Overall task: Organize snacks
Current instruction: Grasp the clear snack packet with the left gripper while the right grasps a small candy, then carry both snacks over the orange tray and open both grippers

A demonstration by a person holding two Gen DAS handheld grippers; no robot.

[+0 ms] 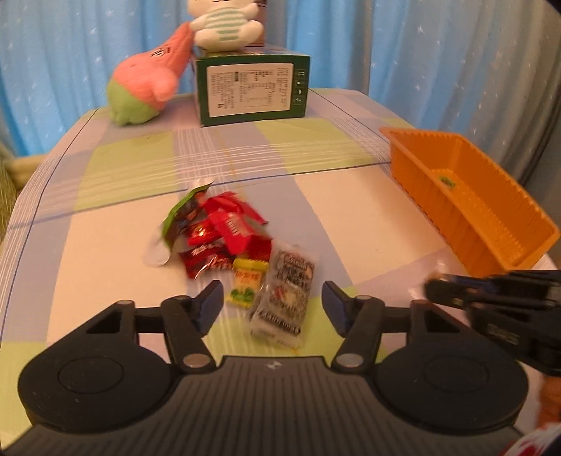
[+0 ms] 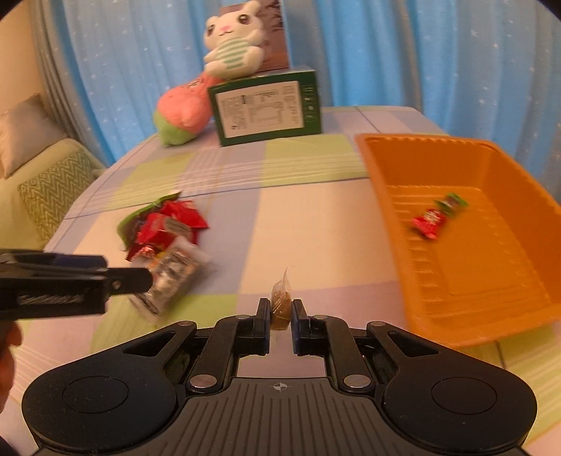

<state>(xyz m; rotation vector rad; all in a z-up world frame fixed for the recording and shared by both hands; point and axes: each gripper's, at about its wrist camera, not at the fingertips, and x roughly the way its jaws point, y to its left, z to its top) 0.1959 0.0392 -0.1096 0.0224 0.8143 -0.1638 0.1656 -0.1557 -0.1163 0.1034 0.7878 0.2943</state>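
Observation:
A pile of snacks [image 1: 224, 235] lies mid-table: red wrappers, a green-edged packet, a yellow packet [image 1: 245, 285] and a clear black-printed packet [image 1: 285, 291]. My left gripper [image 1: 272, 302] is open, just before the yellow and clear packets. My right gripper [image 2: 281, 312] is shut on a small brown candy [image 2: 280, 305] in clear wrap, held above the table left of the orange tray [image 2: 378, 168]. The tray holds a red candy [image 2: 428, 222] and a green one [image 2: 452, 201]. The pile also shows in the right wrist view [image 2: 164, 231].
A green box [image 1: 252, 87] stands at the back with a white plush rabbit [image 1: 224, 24] on it and a pink-green plush [image 1: 147, 84] leaning beside it. Blue curtains hang behind. A sofa with cushions [image 2: 45, 182] is off the table's left edge.

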